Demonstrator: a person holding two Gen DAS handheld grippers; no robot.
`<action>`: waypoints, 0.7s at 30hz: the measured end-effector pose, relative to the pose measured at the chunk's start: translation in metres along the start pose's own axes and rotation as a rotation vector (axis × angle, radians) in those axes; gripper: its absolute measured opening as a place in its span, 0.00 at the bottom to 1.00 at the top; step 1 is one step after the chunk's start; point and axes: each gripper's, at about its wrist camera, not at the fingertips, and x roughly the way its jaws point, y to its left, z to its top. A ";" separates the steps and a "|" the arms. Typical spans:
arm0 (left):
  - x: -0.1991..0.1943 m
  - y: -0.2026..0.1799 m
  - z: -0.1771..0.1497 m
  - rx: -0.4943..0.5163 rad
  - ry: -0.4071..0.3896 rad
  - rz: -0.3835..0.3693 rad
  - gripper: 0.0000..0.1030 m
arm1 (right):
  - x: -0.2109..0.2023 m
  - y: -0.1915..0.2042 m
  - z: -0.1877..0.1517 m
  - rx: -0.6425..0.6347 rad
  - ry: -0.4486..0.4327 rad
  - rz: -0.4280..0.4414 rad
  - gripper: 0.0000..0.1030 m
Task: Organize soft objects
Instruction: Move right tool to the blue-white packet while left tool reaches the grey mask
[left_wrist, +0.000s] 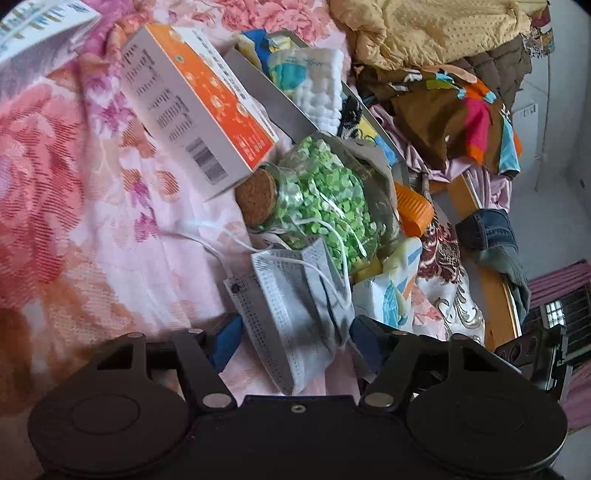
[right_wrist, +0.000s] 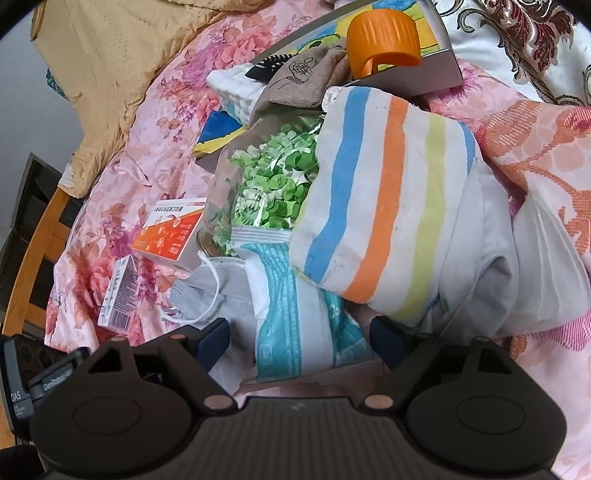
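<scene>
Jaws, left view: both blue fingers (left_wrist: 225, 341) of my left gripper (left_wrist: 291, 339) are spread wide, with the grey mask (left_wrist: 295, 306) lying between them; nothing is pinched yet.
Mask: crumpled on the floral bedspread (left_wrist: 92, 221), its white ear loops (left_wrist: 207, 236) trailing up toward the jar (left_wrist: 321, 203) of green bits, which it touches at the far end.
Clutter behind: orange box (left_wrist: 199, 107) leaning over the jar's cork (left_wrist: 256, 201); a tray (left_wrist: 284, 110) holds a white quilted cloth (left_wrist: 321, 85); clothes pile (left_wrist: 461, 110) well apart, at the bed's edge.
Jaws, right view: my right gripper (right_wrist: 299, 339) is also spread wide, straddling a teal-and-white packet (right_wrist: 295, 314) without clamping it.
Striped towel (right_wrist: 388, 206): bunched just beyond my right finger, lying over the jar and the packet's upper end.
Mask, right view: beside the packet, under my left finger's side, loop (right_wrist: 210, 291) showing.
Step in hand: I judge this is the approach to a first pick, each gripper lined up over one soft item.
Next move: close on the mask's body, not the loops, and lift clear of the jar so it does not roll; the towel looks likely to drag the packet along.
</scene>
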 end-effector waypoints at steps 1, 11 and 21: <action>0.004 0.000 0.001 0.004 0.012 -0.014 0.82 | 0.000 0.000 0.000 -0.001 0.000 -0.001 0.83; 0.010 0.007 0.006 -0.020 0.009 -0.007 0.64 | -0.001 -0.001 0.001 0.013 0.003 -0.031 0.69; 0.016 0.009 0.011 0.005 0.022 -0.007 0.36 | -0.004 0.001 -0.003 0.007 0.005 -0.060 0.60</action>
